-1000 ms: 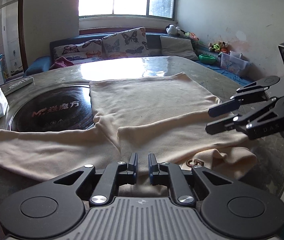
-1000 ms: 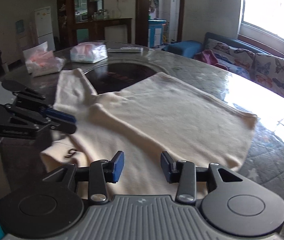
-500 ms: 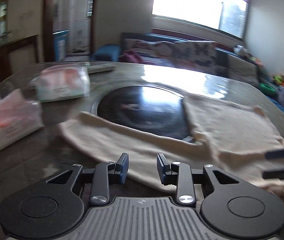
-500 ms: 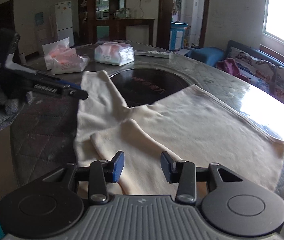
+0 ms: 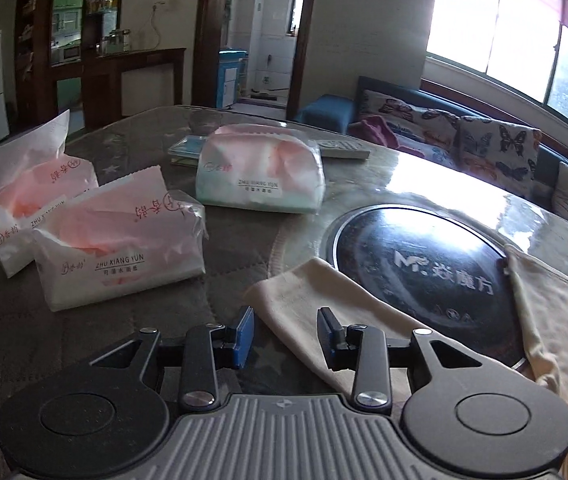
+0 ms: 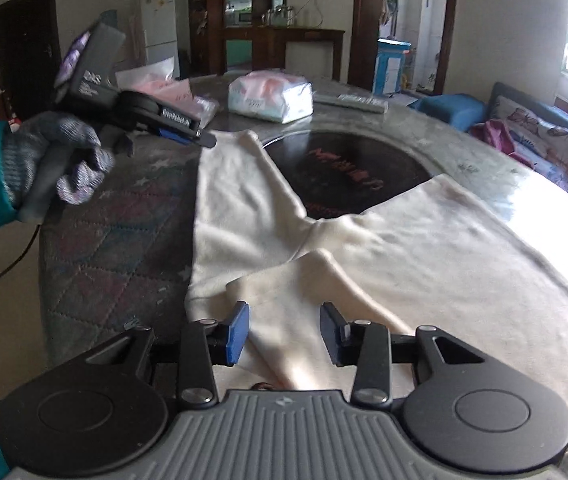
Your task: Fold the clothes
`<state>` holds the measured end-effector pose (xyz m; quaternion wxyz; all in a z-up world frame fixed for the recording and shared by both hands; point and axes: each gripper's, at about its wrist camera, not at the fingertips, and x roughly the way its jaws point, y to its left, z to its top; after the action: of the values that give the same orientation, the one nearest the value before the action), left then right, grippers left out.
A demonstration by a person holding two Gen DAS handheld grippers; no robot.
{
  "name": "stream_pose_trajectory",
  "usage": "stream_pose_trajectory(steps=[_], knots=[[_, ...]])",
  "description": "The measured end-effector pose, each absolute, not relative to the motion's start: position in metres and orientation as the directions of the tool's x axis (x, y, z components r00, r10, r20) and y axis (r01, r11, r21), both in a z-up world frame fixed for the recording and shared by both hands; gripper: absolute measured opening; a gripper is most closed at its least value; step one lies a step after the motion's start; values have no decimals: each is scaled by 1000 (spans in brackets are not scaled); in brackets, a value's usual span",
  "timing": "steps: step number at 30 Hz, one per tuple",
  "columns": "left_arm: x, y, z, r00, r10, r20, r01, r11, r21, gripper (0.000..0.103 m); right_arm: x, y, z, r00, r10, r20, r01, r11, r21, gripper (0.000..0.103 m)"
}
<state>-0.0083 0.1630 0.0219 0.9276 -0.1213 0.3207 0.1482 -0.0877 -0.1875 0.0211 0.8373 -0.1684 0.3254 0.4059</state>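
A cream long-sleeved top (image 6: 424, 248) lies flat on the round table. One sleeve (image 6: 304, 280) is folded across its body. The other sleeve (image 6: 235, 188) stretches out toward the tissue packs. My right gripper (image 6: 285, 332) hovers open over the folded sleeve, with no cloth pinched. My left gripper (image 5: 285, 334) is opening its jaws just above the cuff end of the stretched sleeve (image 5: 308, 292); the cloth lies under them, not pressed. In the right wrist view the left gripper (image 6: 199, 138) is held by a gloved hand (image 6: 63, 160) at that sleeve's tip.
Three tissue packs (image 5: 119, 248) (image 5: 27, 200) (image 5: 259, 176) sit beyond the cuff. A black round hob plate (image 5: 416, 264) is set into the table's middle, partly under the top. A remote (image 5: 344, 148) lies farther back. The table edge (image 6: 43, 280) runs along the left.
My left gripper swung left from the collar area to the far sleeve's cuff and its jaws came apart. The right gripper shifted slightly over the folded sleeve.
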Motion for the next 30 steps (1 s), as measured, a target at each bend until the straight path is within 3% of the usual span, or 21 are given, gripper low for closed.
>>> stream_pose_trajectory(steps=[4, 6, 7, 10, 16, 23, 30], knots=[[-4, 169, 17, 743, 204, -637, -388, 907, -163, 35, -89, -201, 32, 488, 568, -663, -769, 639, -18, 39], [-2, 170, 16, 745, 213, -632, -397, 903, -164, 27, -90, -208, 35, 503, 564, -655, -757, 654, -19, 39], [-1, 171, 16, 746, 215, -630, -401, 901, -167, 15, -90, -211, 37, 511, 561, -651, -750, 661, -19, 39], [-2, 173, 18, 756, 205, -622, -404, 893, -196, 5, -93, -222, 43, 537, 560, -632, -729, 684, -13, 39], [-23, 144, 55, 843, 107, -528, -283, 922, -265, 5, -99, -252, 53, 600, 533, -596, -664, 748, 0, 39], [-49, 65, 107, 903, -147, -403, 19, 952, -305, 5, -103, -297, 56, 681, 473, -559, -541, 840, 51, 39], [-69, -13, 117, 845, -385, -370, 251, 898, -362, 5, -113, -340, 50, 737, 407, -539, -430, 898, 89, 39]])
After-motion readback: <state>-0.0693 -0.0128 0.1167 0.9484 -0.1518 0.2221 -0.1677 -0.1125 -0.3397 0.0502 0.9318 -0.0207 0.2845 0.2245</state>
